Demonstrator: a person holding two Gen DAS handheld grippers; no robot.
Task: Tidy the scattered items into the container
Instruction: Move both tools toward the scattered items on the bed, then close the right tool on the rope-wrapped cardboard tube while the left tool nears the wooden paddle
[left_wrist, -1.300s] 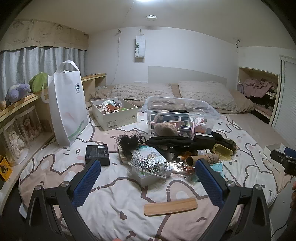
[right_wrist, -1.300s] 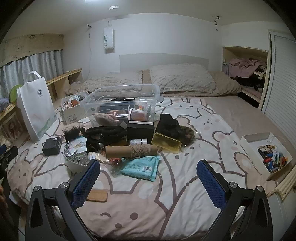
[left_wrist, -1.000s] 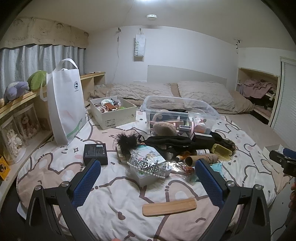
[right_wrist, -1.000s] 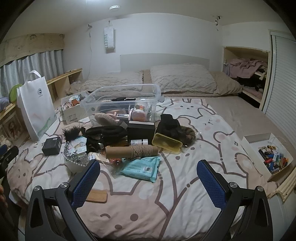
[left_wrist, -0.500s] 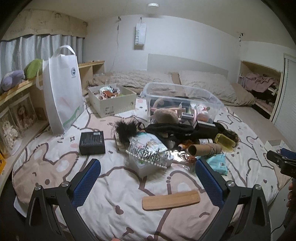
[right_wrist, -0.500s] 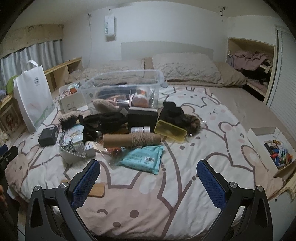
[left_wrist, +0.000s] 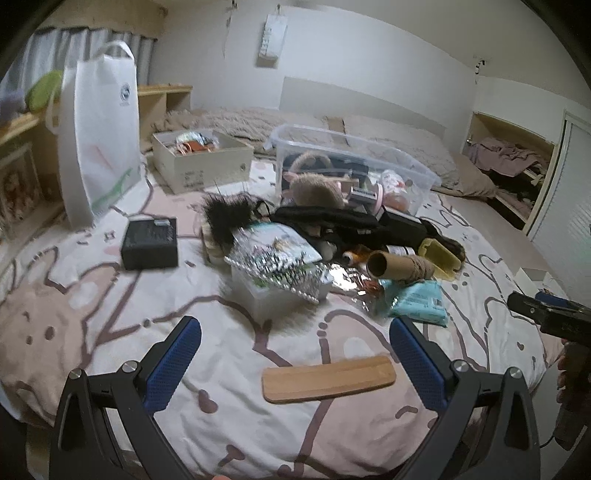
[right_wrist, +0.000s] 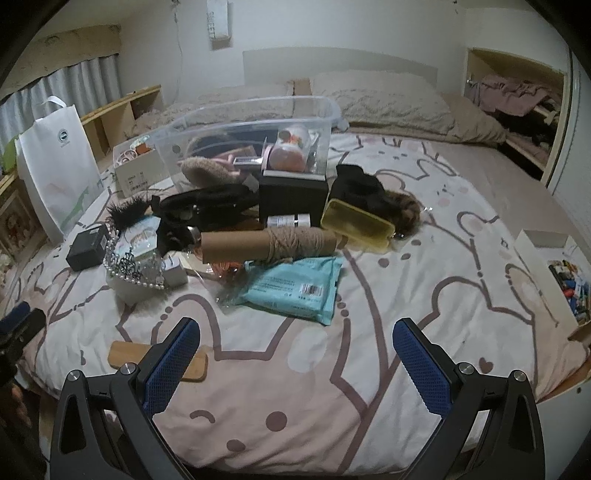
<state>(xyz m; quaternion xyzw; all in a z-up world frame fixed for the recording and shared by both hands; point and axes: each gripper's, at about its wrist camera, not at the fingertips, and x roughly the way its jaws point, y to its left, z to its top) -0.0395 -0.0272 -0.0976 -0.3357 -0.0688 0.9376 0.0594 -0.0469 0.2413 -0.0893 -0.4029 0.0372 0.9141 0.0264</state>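
At the far left of the bed, a tall white paper carrier bag (left_wrist: 98, 133) is seen standing upright, with an open beige cardboard box (left_wrist: 201, 162) of small items beside it. A flat black square box (left_wrist: 149, 243) lies apart on the pink-and-white patterned duvet (left_wrist: 110, 317). In the middle, a silver beaded tiara (left_wrist: 275, 267) is perched on a small translucent tub, and behind it the clear plastic storage container (left_wrist: 354, 173) is already partly filled. A cardboard tube wound with brown twine (right_wrist: 267, 242), a yellow rectangular plastic tray (right_wrist: 356, 225) and a teal foil packet (right_wrist: 295, 288) are scattered in front of the container. A flat wooden board with rounded ends (left_wrist: 328, 378) lies nearest the left gripper (left_wrist: 295, 363), whose jaws are spread wide and empty above the duvet. The right gripper (right_wrist: 297, 365) is likewise held wide, gripping nothing.
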